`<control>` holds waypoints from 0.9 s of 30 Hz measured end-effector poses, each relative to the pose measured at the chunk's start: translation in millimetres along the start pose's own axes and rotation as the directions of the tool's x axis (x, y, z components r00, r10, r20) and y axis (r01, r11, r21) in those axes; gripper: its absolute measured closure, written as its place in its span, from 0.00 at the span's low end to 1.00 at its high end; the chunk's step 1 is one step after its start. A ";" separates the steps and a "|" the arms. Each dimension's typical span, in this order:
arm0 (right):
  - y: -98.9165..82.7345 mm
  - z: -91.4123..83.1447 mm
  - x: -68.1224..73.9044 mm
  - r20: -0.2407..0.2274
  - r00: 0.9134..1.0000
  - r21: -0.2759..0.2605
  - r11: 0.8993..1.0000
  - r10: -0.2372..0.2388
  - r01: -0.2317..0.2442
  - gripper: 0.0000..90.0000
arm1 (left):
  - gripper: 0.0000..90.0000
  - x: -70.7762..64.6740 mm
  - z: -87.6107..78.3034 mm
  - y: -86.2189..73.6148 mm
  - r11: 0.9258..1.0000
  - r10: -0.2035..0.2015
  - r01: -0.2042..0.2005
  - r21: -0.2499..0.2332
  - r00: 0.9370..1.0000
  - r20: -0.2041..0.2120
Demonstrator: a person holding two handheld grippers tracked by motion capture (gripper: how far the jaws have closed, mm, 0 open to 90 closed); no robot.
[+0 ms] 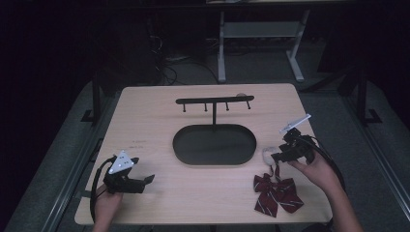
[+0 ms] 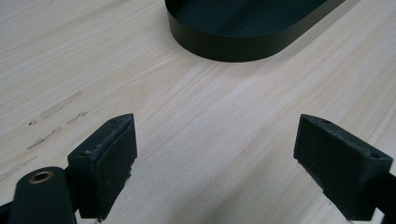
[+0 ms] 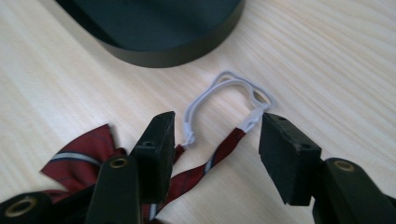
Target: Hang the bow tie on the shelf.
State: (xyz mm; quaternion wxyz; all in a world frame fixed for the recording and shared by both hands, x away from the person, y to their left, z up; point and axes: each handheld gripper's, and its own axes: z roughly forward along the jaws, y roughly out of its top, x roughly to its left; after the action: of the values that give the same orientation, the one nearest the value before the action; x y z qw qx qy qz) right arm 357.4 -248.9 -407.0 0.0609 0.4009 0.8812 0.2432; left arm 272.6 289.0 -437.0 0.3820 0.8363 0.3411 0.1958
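Note:
A dark red striped bow tie (image 1: 278,192) lies at the table's front right, its white elastic loop (image 1: 268,153) stretched toward the black oval tray (image 1: 215,162). My right gripper (image 1: 276,157) is low over that loop. In the right gripper view its jaws stand open (image 3: 217,126), with the two red straps (image 3: 224,144) and the ends of the elastic loop (image 3: 224,93) between them; the pads do not press on either. My left gripper (image 1: 150,180) rests at the front left, jaws wide open (image 2: 215,135) over bare wood.
A black hook bar (image 1: 214,100) rises on a post from the tray's far side. The tray wall (image 2: 233,46) lies ahead of the left gripper and close in front of the right one (image 3: 177,51). A small round object (image 1: 240,95) sits behind the bar.

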 end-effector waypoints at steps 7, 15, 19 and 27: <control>3.8 10.3 -9.7 0.013 0.999 0.033 0.998 0.043 -0.043 0.54 | 0.15 -0.6 0.3 0.0 1.000 -0.009 0.009 -0.003 1.000 0.002; 8.1 20.5 -14.9 0.026 0.998 0.066 0.996 0.061 -0.063 0.57 | 0.15 -0.7 0.7 0.0 1.000 -0.003 0.003 -0.006 1.000 0.002; 10.0 28.3 -16.2 0.039 0.998 0.100 0.993 0.058 -0.062 0.59 | 0.15 -0.9 0.6 0.0 1.000 -0.003 0.003 -0.006 1.000 0.000; 13.1 37.0 -15.1 0.068 0.997 0.134 0.990 0.033 -0.042 0.64 | 0.15 -1.0 0.7 0.1 1.000 -0.002 0.002 -0.005 1.000 0.001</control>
State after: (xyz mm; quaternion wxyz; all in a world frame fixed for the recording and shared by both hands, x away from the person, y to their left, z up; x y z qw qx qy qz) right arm 387.6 -238.7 -434.3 0.0577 0.4285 0.8854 0.1704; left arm 272.4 287.9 -437.5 0.3846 0.8350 0.3412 0.1960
